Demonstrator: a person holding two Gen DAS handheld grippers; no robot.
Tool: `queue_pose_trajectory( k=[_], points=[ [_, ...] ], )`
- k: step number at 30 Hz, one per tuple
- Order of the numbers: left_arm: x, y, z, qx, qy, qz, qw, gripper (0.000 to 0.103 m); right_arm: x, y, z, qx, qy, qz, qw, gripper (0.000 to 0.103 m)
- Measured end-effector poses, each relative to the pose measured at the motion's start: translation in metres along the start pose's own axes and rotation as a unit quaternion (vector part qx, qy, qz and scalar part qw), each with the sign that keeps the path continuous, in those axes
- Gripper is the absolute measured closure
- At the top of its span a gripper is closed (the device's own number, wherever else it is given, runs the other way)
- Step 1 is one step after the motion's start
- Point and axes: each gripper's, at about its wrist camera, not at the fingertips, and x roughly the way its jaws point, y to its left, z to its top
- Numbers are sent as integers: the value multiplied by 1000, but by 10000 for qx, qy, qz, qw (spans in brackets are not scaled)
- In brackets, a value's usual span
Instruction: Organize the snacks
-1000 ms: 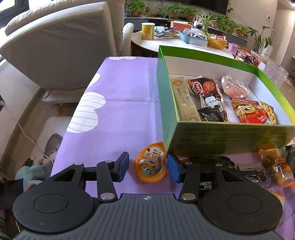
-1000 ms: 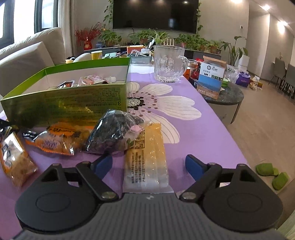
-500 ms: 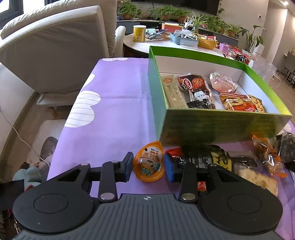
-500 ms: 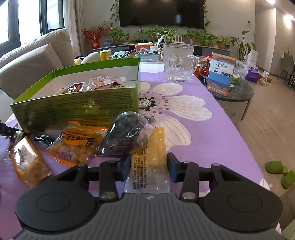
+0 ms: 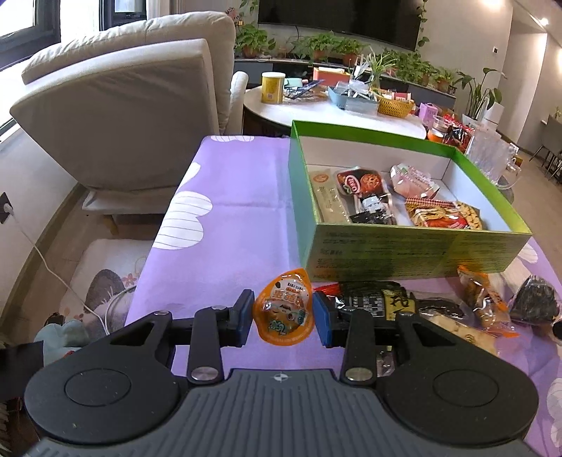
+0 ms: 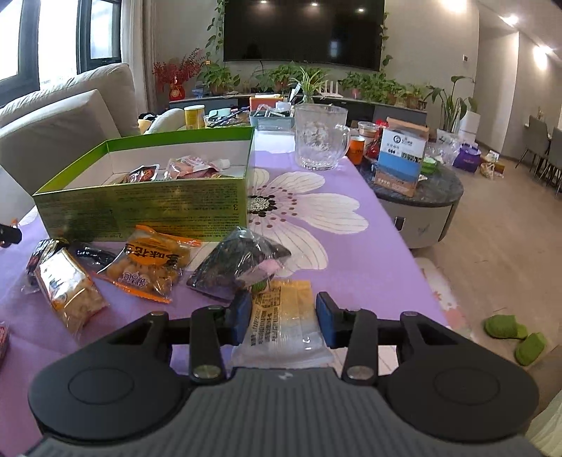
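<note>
Near the green box (image 5: 414, 246), the left gripper (image 5: 282, 314) pinches the light, stiff orange jelly cup (image 5: 285, 309) at its sides, while the right gripper (image 6: 283, 318) pinches the soft, slippery yellow packet (image 6: 284, 316) by its edges.

Somebody's living room, clearly home: beige sofa (image 5: 133, 116), big wall TV (image 6: 304, 33), row of houseplants (image 6: 316, 79) under it, green slippers (image 6: 514, 335) on wood floor.
</note>
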Motion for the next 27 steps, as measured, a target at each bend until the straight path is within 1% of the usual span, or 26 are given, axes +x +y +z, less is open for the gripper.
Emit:
queue_pose_trajectory(
  k=[8,9,10,14,15,17,18,19,20,21,23,25,26,27],
  points=[
    [-16,-9,3,78,-163,-89,9998,69,-15,-7,-4,2,-26,56,10000,59],
    [-17,-11,3,86,-176,-91,9998,69,-19,-8,-3,31,-91,81,9999,65],
    [-18,-12,4,94,-185,-94,9997,69,-25,-8,-1,47,-181,108,9998,78],
    [-21,-16,3,113,-216,-149,9996,69,-38,-15,14,128,-599,244,9978,78],
    [-22,-17,2,120,-217,-164,9996,69,-37,-14,15,90,-632,238,9977,76],
    [-23,-17,1,138,-222,-186,9995,69,-27,-12,12,-47,-364,196,9991,60],
    [-24,-17,1,140,-226,-187,9995,69,-21,-11,8,-112,-163,163,9997,40],
    [-24,-16,0,139,-228,-182,9995,69,-15,-8,1,-165,-16,97,9998,25],
    [-25,-15,0,138,-224,-170,9995,69,-12,-5,-6,-214,84,28,9997,22],
    [-24,-15,0,134,-217,-151,9996,69,-9,-3,-12,-249,177,9,9995,21],
    [-23,-14,0,110,-199,-121,9997,69,-2,1,-23,-199,464,110,9987,21],
    [-22,-13,0,85,-187,-124,9997,69,4,6,-30,-163,662,163,9975,22],
    [-22,-13,0,84,-183,-134,9997,69,3,7,-31,-126,571,128,9982,22],
    [-22,-14,-1,92,-177,-145,9997,69,2,7,-30,-154,581,125,9981,24]
  ],
)
